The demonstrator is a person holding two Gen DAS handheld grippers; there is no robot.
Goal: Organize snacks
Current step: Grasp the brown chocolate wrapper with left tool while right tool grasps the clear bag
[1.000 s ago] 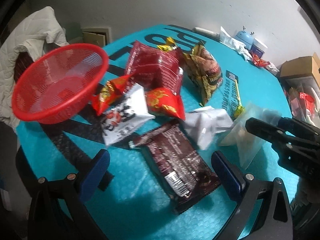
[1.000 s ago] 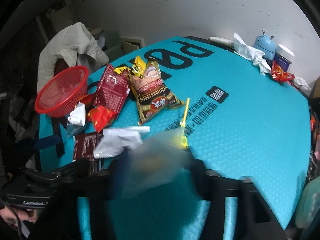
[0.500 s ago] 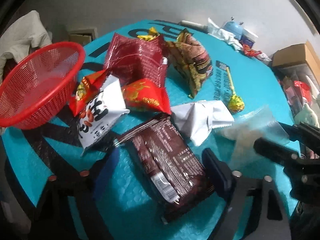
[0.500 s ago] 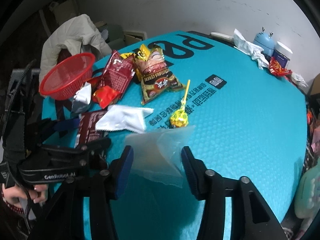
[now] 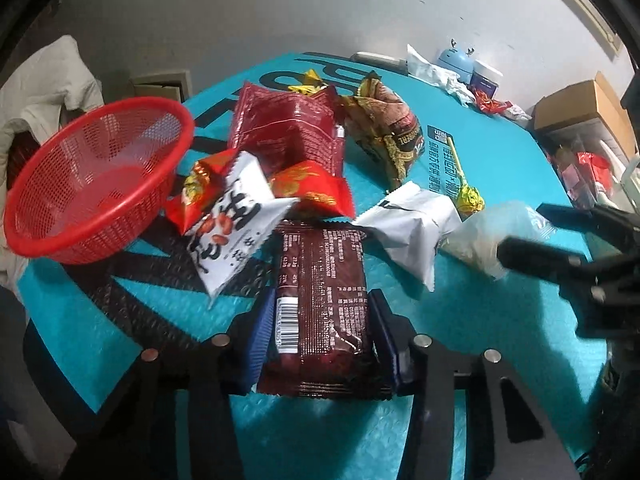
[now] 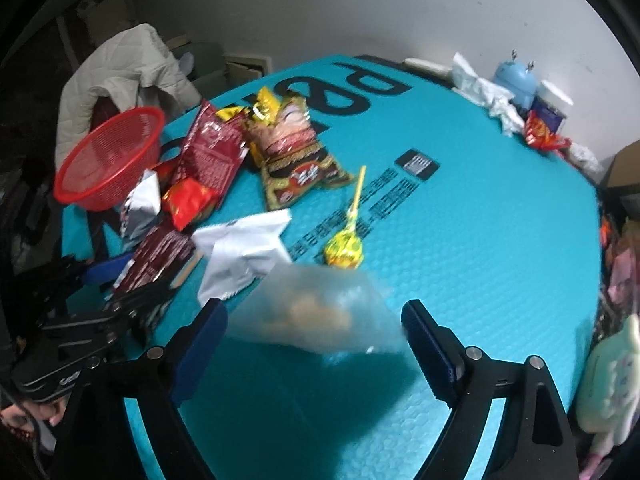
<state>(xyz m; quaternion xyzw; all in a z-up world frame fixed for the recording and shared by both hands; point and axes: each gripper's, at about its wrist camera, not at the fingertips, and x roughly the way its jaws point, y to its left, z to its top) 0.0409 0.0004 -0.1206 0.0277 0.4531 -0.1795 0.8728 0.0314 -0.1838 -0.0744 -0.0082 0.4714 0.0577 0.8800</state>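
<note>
Left gripper point(image 5: 320, 332): jaws, just closing, pinch brown packet point(image 5: 322, 300); hold firm for red basket point(image 5: 96, 176), far left. Right gripper point(image 6: 314, 344): just spreading, clear bag point(image 6: 316, 308) loose between.

Black gripper point(image 5: 322, 336) frames w/ ribbed blue pads point(image 5: 262, 340), round silver screws point(image 5: 421, 340), both units.

Surface point(image 5: 500, 340): teal, hexagon-embossed, black lettering. Basket point(image 5: 92, 184): red mesh. Long wrapper point(image 5: 324, 296): dark brown, white print. Lollipop point(image 6: 344, 250): yellow-green wrapper, yellow stick. Pouch point(image 6: 320, 312): translucent.
</note>
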